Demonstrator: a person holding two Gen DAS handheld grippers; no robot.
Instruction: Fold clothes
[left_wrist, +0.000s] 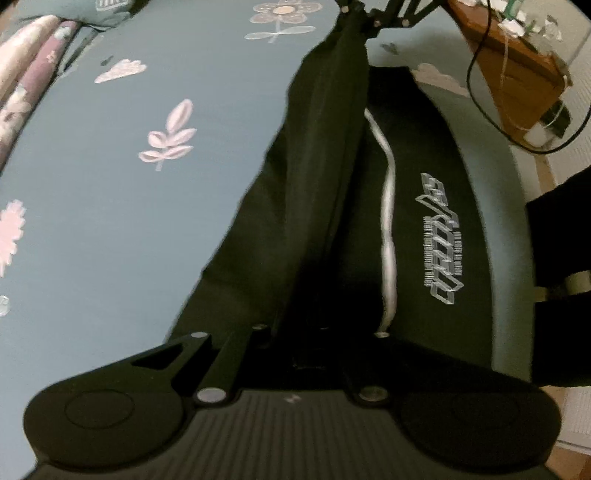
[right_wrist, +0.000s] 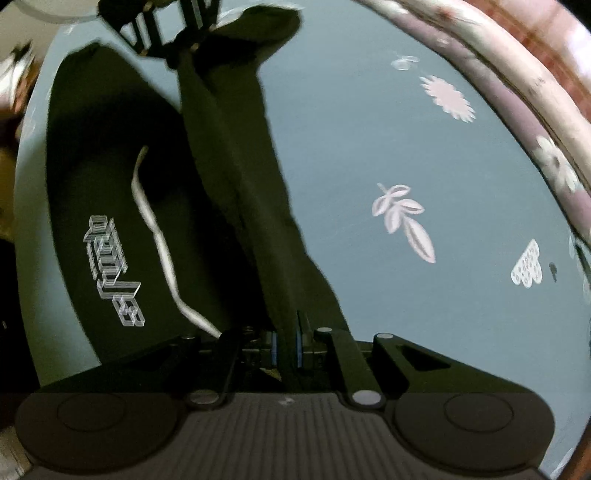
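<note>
Left hand-held gripper (left_wrist: 295, 332) first: we see its jaws pressed together on a lifted fold of the black fabric garment (left_wrist: 317, 177), which bears a white outlined logo (left_wrist: 439, 240) and a white drawcord (left_wrist: 388, 229). That garment lies on the teal bed sheet with pale flower and leaf prints (left_wrist: 129, 203), near its edge. Our right hand-held gripper (right_wrist: 286, 350) pinches the same raised fold between blue-edged pads.
</note>
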